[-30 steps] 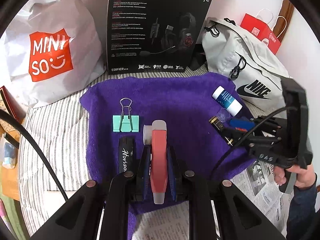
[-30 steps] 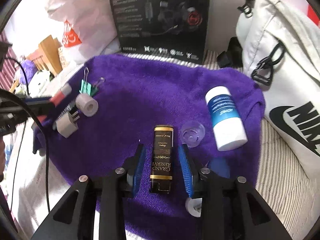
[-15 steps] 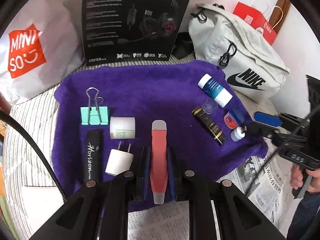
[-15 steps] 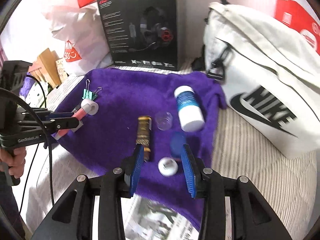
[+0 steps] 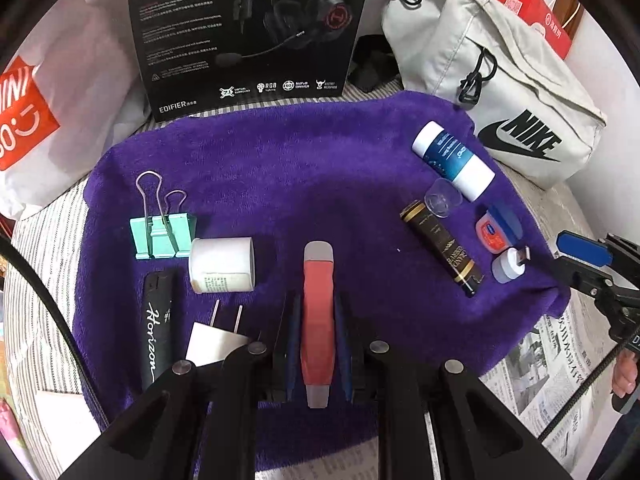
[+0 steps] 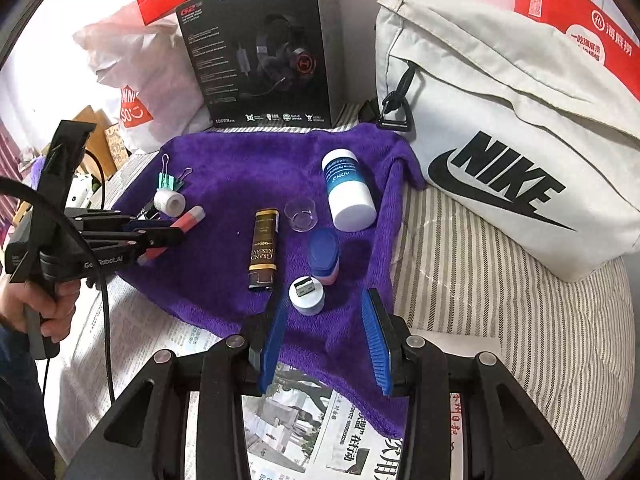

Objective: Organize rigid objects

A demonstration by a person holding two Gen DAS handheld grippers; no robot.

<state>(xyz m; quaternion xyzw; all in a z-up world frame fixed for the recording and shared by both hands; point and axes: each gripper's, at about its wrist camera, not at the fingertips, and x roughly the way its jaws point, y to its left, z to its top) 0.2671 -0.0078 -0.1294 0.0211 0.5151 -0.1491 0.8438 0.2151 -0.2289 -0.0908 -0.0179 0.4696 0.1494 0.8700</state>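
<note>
Purple towel (image 5: 320,168) keeps small things from rolling; left gripper (image 5: 318,320) clamps a red tube (image 5: 318,320), right gripper (image 6: 326,340) gapes empty.

Headset box (image 6: 264,56): "HECATE", "G2", "EDIFIER". Grey bag (image 6: 500,128): "NIKE". Black lighter (image 5: 158,320): "Horizon". Brown lighter (image 6: 264,248): "GRAND RESERVE". White shopping bag (image 5: 52,92): partial "MINISO". Left gripper (image 6: 192,222) body: "GenRobot.AI", partly hidden.

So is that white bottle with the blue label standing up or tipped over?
Tipped over. The white bottle lies on its side on the purple towel, label facing up.
</note>
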